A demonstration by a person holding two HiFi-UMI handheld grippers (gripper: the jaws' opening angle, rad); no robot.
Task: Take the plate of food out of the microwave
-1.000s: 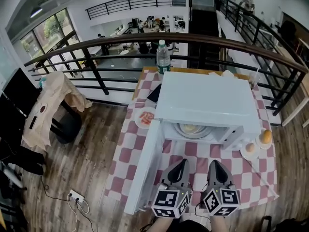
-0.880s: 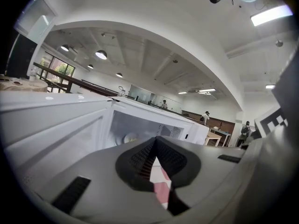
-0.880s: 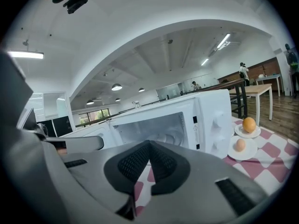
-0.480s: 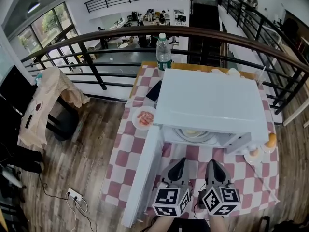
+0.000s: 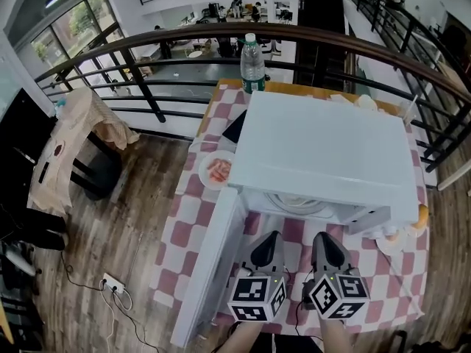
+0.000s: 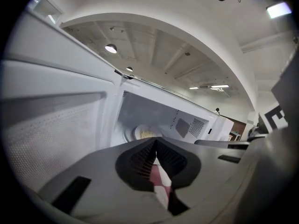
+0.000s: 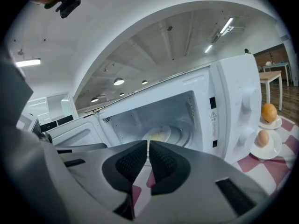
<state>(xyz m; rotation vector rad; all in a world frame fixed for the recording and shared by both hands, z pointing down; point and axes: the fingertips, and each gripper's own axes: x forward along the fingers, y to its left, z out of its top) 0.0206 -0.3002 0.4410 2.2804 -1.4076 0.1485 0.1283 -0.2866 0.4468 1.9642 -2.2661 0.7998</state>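
Observation:
The white microwave (image 5: 324, 153) stands on the checked table with its door (image 5: 210, 271) swung open to the left. Inside on the turntable lies the plate of food (image 5: 298, 203), half hidden under the roof; it shows pale with yellowish food in the left gripper view (image 6: 142, 133) and the right gripper view (image 7: 161, 135). My left gripper (image 5: 271, 236) (image 6: 155, 142) is shut and empty, just in front of the opening. Beside it my right gripper (image 5: 321, 236) (image 7: 148, 143) has just been opening: a narrow gap, nothing between the pads. Both point at the cavity, short of the plate.
A plate of red food (image 5: 218, 170) sits left of the microwave, a water bottle (image 5: 252, 63) behind it. Small plates with an egg (image 7: 263, 137) and an orange (image 7: 268, 112) lie at the right. A black railing (image 5: 147, 43) runs behind the table.
Both grippers have come closer to the microwave's open front. The head view has shifted forward, so the microwave roof covers more of the plate.

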